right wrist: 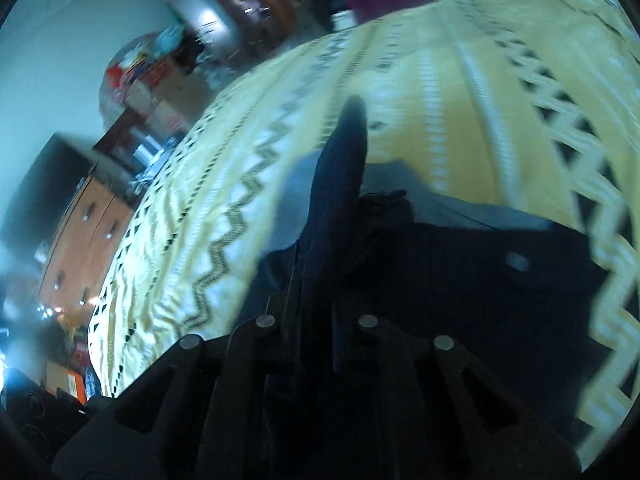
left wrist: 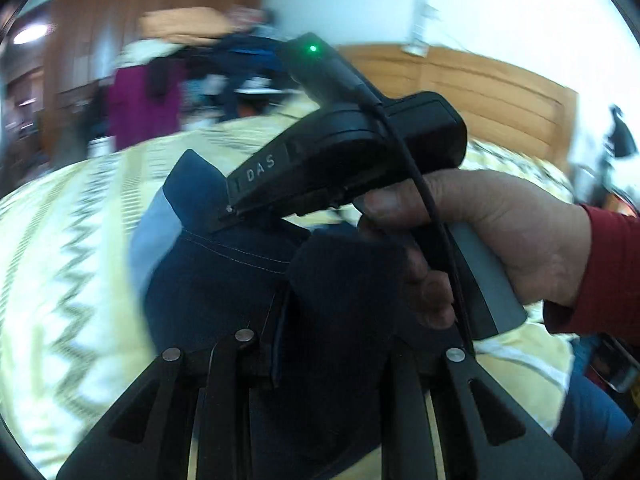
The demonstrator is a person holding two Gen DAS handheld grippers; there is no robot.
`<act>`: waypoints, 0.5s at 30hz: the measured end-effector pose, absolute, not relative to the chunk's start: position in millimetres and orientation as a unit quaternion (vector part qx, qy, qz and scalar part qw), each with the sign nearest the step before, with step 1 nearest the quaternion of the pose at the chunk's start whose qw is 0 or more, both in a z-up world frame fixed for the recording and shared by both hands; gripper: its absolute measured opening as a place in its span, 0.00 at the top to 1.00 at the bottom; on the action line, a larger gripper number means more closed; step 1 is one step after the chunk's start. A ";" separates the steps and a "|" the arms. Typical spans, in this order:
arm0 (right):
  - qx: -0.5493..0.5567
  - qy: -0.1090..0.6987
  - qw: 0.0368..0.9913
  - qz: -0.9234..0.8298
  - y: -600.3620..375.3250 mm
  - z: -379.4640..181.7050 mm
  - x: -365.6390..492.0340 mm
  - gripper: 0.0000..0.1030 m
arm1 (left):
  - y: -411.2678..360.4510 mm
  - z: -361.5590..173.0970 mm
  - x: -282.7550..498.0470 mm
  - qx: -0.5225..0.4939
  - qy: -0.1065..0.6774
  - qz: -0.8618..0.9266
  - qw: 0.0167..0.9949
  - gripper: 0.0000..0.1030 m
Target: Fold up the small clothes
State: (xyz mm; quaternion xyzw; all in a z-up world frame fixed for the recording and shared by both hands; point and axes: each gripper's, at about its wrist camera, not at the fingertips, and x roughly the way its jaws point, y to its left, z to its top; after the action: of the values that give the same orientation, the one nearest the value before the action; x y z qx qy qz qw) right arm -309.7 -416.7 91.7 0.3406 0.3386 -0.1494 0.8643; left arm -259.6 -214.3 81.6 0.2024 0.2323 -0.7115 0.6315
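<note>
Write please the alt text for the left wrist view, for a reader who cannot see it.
The right gripper, held in a hand with a red sleeve, pinches the edge of a dark blue garment over a yellow zigzag bedspread. The left gripper holds the same garment near the camera. The room behind is blurred.

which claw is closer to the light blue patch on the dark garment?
Right. The right claw pinches the dark garment beside its light blue patch. The left claw grips the same garment further from the patch, nearer the camera.
</note>
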 end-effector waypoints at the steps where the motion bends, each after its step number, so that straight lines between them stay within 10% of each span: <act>1: 0.350 0.336 0.861 -0.155 -424.1 86.9 -325.5 0.92 | -226.2 77.1 -276.6 0.213 0.234 -0.722 0.615 0.78; 15: 0.488 0.323 0.795 -0.161 -515.0 -21.0 -425.2 0.91 | -340.9 -20.9 -388.7 0.311 0.307 -0.741 0.509 0.62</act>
State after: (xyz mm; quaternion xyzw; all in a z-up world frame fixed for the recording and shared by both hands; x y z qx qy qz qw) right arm -425.2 -515.0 -21.0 0.4881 0.3227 -0.1606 0.7949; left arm -388.7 -340.9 -20.9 0.3115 0.3069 -0.7411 0.5095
